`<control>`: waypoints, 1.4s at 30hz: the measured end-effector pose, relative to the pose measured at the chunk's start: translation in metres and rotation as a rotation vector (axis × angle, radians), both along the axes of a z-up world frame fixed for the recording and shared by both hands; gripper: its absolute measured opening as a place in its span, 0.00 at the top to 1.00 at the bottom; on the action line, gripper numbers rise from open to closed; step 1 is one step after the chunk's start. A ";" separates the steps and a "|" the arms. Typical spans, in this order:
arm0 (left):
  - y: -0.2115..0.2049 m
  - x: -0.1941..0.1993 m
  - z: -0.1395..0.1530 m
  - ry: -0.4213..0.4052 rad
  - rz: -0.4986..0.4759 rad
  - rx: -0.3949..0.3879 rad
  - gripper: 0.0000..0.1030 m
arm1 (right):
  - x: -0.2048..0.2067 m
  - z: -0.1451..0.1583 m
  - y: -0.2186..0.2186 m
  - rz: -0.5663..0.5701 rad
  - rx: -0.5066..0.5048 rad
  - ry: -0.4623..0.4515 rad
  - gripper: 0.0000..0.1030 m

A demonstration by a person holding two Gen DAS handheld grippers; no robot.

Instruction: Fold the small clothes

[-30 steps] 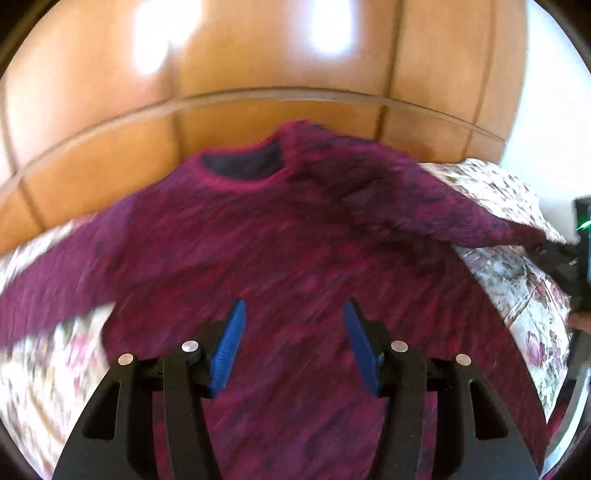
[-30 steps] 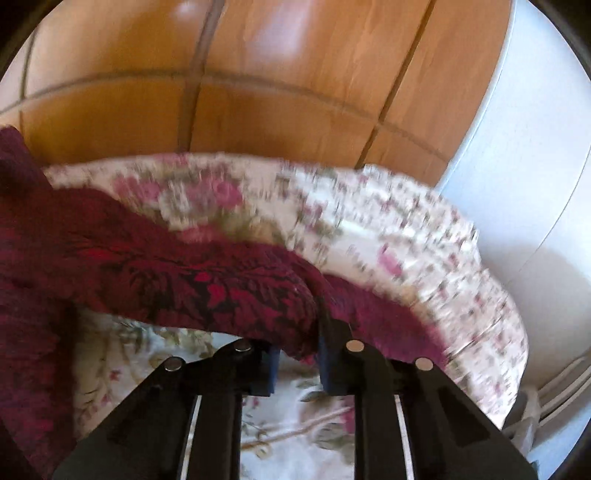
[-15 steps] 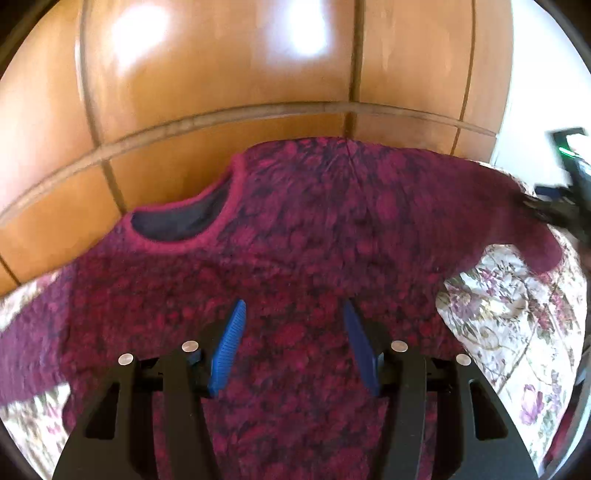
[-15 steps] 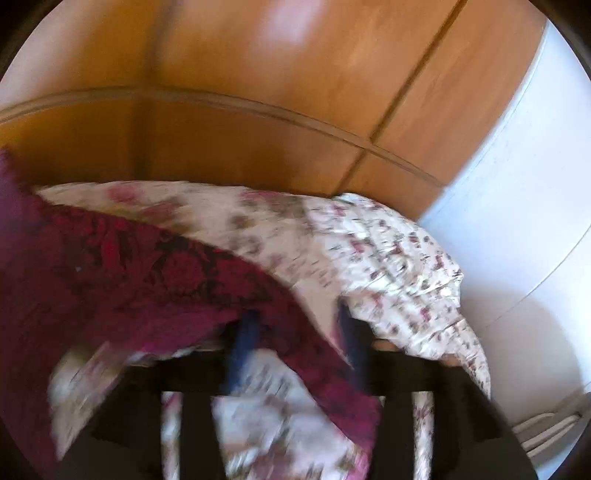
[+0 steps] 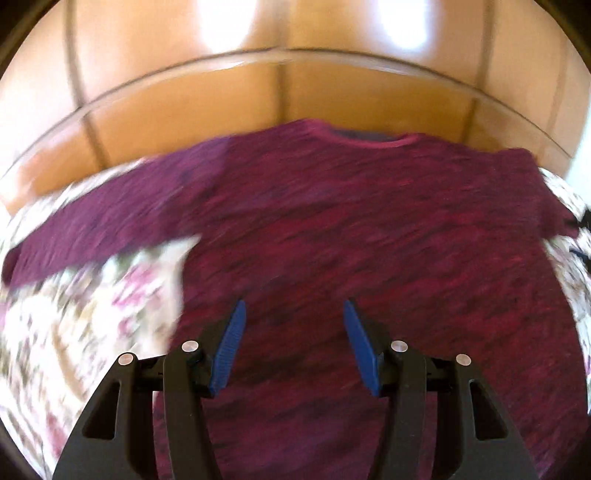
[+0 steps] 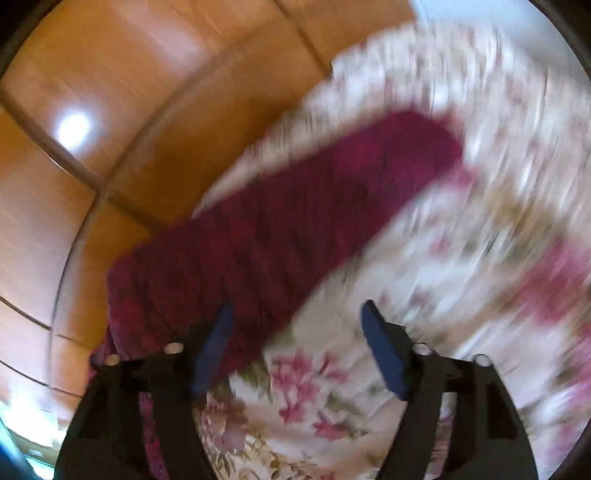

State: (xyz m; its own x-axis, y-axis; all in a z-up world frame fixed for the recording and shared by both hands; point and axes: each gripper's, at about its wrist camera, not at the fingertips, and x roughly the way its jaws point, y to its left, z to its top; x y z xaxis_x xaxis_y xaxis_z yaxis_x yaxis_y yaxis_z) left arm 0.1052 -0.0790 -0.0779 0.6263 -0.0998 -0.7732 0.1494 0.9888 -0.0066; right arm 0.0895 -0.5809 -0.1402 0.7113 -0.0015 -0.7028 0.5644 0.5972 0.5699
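A dark red knitted sweater [image 5: 369,240] lies flat on a floral bedspread [image 5: 92,314], neck opening at the far side and its left sleeve [image 5: 92,221] stretched out to the left. My left gripper [image 5: 293,314] is open and empty above the sweater's body. In the right wrist view the right sleeve [image 6: 295,206] lies stretched out over the bedspread [image 6: 461,258]. My right gripper [image 6: 295,314] is open and empty just above the sleeve's near edge. Both views are motion-blurred.
A glossy wooden headboard [image 5: 295,74] rises behind the bed and also shows in the right wrist view [image 6: 129,110]. A white wall [image 6: 480,11] stands beyond the bed's far right corner.
My right gripper has opened and let go of the right sleeve, which now lies on the bedspread. Its view has swung sharply. My left gripper has shifted left, still open, bringing the left sleeve into view.
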 end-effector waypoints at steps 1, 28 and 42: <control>0.014 -0.002 -0.002 0.017 0.036 -0.016 0.47 | 0.003 -0.009 0.001 -0.007 0.035 -0.018 0.32; 0.100 -0.048 0.010 0.113 0.016 -0.152 0.31 | -0.017 0.017 0.019 -0.125 -0.248 0.158 0.23; 0.161 -0.139 -0.023 0.265 -0.087 -0.401 0.48 | -0.102 0.023 0.221 0.598 -0.035 0.102 0.29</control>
